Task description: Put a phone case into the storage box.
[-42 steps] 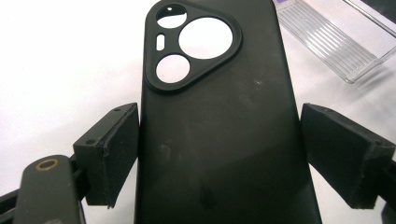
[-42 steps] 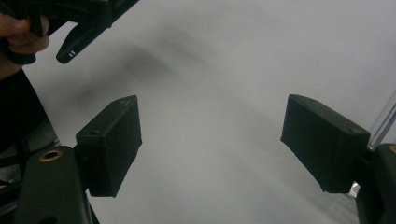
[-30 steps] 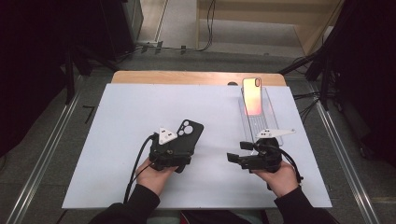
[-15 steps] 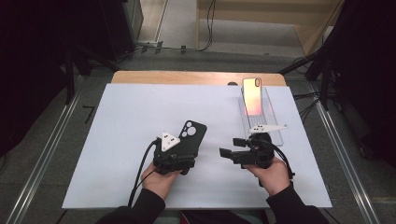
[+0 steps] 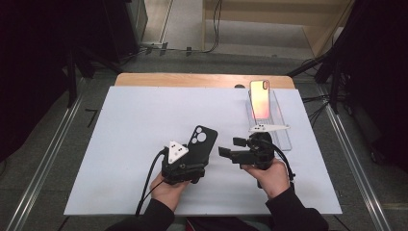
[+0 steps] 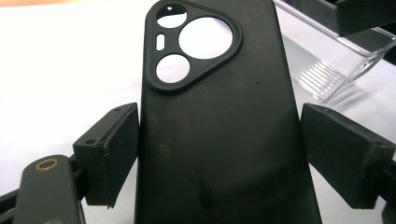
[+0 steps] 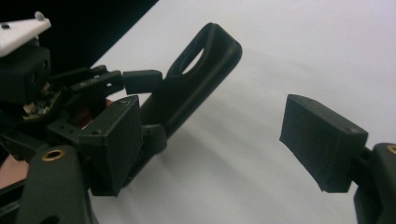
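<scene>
1. We hold the matte black phone case with the triangular camera cut-out (image 5: 198, 144) in the left gripper (image 5: 188, 159). In the left gripper view the case (image 6: 219, 121) lies between the jaws; the left pad seems to touch its edge, while a sliver of white shows at the right pad. We judge it a light grip.
2. The case is lifted at a slant above the white table sheet (image 5: 134, 125), camera end away from us.
3. The right gripper (image 5: 230, 150) stands open and empty just beside the case, pointing at its side edge (image 7: 196, 88).
4. To do this well, we should keep the left hand steady and bring the right jaws squarely over the case's free edge before closing.
5. The phone propped in the clear stand (image 5: 260, 98) waits well apart.
</scene>
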A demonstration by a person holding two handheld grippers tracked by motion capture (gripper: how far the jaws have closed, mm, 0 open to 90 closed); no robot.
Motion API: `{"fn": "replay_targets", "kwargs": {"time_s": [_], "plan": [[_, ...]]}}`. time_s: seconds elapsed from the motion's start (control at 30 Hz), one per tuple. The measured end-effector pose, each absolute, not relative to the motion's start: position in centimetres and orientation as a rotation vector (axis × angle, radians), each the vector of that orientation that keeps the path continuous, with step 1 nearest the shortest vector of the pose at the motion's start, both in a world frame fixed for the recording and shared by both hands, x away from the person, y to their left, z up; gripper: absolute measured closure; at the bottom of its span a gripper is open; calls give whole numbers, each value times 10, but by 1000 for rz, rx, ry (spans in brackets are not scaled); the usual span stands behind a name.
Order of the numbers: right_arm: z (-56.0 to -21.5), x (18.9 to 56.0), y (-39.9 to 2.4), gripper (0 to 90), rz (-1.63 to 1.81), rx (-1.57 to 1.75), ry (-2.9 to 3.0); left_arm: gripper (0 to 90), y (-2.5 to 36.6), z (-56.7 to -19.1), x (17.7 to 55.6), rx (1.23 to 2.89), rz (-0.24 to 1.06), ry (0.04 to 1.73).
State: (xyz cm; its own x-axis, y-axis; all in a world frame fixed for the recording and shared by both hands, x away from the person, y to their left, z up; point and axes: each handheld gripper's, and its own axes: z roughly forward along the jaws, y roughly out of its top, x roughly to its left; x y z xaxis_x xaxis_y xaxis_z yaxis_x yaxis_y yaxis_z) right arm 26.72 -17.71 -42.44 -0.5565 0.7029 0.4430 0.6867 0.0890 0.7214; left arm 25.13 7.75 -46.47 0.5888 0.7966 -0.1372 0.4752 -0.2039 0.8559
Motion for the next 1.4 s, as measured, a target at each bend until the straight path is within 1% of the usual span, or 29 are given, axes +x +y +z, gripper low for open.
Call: {"fn": "replay_targets", "kwargs": {"time_s": [0.4, 0.5, 0.83, 1.13, 1.23, 1.3, 1.4], "plan": [[-424, 279, -165, 192, 1530, 1524, 2303, 148, 75, -466, 247, 1825, 426, 995], [-424, 283, -162, 192, 1529, 1535, 2303, 147, 76, -466, 247, 1816, 401, 990], [-425, 292, -151, 195, 1549, 1570, 2291, 147, 74, -464, 243, 1796, 429, 972], [-429, 303, -147, 226, 1565, 1620, 2280, 147, 74, -464, 242, 1788, 411, 977], [-431, 306, -146, 277, 1583, 1649, 2282, 147, 74, -463, 241, 1770, 395, 977], [-431, 309, -145, 364, 1599, 1676, 2294, 147, 74, -463, 240, 1773, 389, 976], [-430, 311, -146, 538, 1611, 1700, 2286, 147, 73, -462, 239, 1767, 369, 973]]}}
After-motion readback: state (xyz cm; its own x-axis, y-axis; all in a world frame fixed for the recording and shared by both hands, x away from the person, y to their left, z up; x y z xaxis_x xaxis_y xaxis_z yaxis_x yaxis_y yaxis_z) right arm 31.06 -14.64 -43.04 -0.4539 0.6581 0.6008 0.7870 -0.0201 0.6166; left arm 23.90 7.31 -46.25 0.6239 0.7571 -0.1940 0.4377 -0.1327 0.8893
